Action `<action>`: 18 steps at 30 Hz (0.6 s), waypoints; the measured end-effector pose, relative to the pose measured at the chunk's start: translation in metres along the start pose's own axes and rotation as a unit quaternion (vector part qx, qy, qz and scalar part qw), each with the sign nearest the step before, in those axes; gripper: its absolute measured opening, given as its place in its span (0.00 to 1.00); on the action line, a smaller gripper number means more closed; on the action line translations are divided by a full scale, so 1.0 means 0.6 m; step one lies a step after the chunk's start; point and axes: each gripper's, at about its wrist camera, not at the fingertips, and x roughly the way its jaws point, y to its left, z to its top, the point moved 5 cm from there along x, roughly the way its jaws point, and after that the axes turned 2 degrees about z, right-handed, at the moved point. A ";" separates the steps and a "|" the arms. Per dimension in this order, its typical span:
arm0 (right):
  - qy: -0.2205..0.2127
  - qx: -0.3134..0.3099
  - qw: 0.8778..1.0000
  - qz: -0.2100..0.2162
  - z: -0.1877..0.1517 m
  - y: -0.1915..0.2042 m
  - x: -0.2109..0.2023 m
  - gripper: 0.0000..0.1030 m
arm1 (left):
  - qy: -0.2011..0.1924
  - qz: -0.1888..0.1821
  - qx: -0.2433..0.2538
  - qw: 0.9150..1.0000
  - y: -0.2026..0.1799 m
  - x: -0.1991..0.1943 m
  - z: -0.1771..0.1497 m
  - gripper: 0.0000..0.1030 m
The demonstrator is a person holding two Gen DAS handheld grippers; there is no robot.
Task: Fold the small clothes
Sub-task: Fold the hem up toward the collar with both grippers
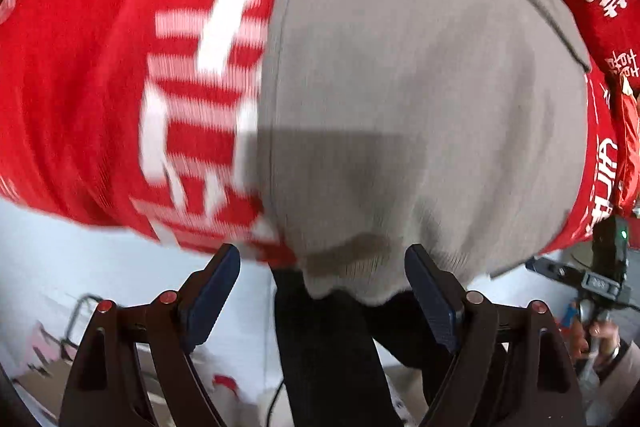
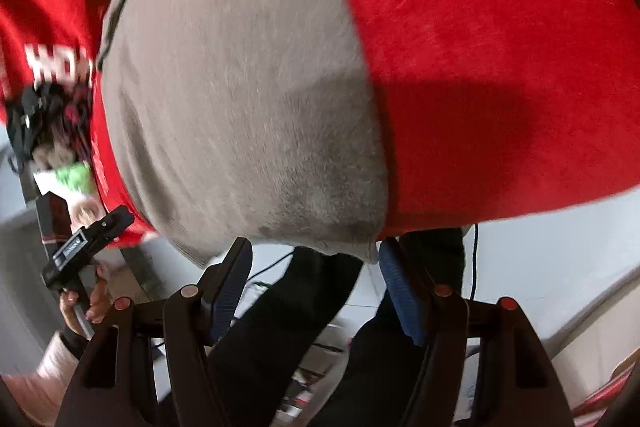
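Observation:
A grey knit garment (image 1: 420, 87) lies flat on a red tablecloth (image 1: 100, 67) with white characters. Its near hem hangs over the table's front edge. My left gripper (image 1: 322, 267) is open, its fingers on either side of the hem's left corner, not closed on it. In the right wrist view the same garment (image 2: 240, 87) fills the middle. My right gripper (image 2: 314, 259) is open, with the hem's right corner between its fingers. The left gripper's body (image 2: 88, 243) and the hand holding it show at left.
The red cloth (image 2: 500, 47) stretches to the right of the garment. A heap of dark and green items (image 2: 56, 143) sits at the table's left side. The person's dark trousers (image 2: 288, 327) and a pale floor lie below the table edge.

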 end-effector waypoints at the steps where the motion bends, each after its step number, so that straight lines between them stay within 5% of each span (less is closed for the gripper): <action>1: 0.006 -0.004 1.000 -0.004 0.001 -0.001 0.012 0.68 | 0.010 -0.008 -0.007 1.000 0.003 0.014 -0.012 0.82; 6: 0.026 -0.006 1.000 0.004 0.001 -0.005 0.059 0.68 | 0.029 -0.041 -0.051 0.997 0.013 0.069 -0.038 0.82; 7: 0.030 -0.008 0.999 0.012 -0.002 -0.001 0.065 0.67 | 0.022 -0.047 -0.055 0.997 0.013 0.069 -0.036 0.76; 8: 0.034 -0.010 0.999 0.025 -0.004 0.005 0.070 0.60 | 0.014 -0.053 -0.055 0.997 0.011 0.066 -0.035 0.67; 9: 0.039 -0.007 0.998 0.043 -0.009 0.012 0.072 0.51 | 0.013 -0.058 -0.050 0.997 0.011 0.063 -0.036 0.36; 10: 0.043 -0.001 0.998 0.053 -0.011 0.011 0.071 0.18 | 0.018 -0.064 -0.043 0.997 0.004 0.063 -0.040 0.18; 11: 0.044 0.007 0.997 0.068 -0.015 0.015 0.069 0.07 | 0.016 -0.065 -0.033 0.997 -0.005 0.057 -0.042 0.18; 18: -0.014 0.010 0.978 0.209 -0.009 0.094 -0.027 0.06 | -0.033 -0.137 0.001 0.990 -0.057 -0.063 -0.021 0.10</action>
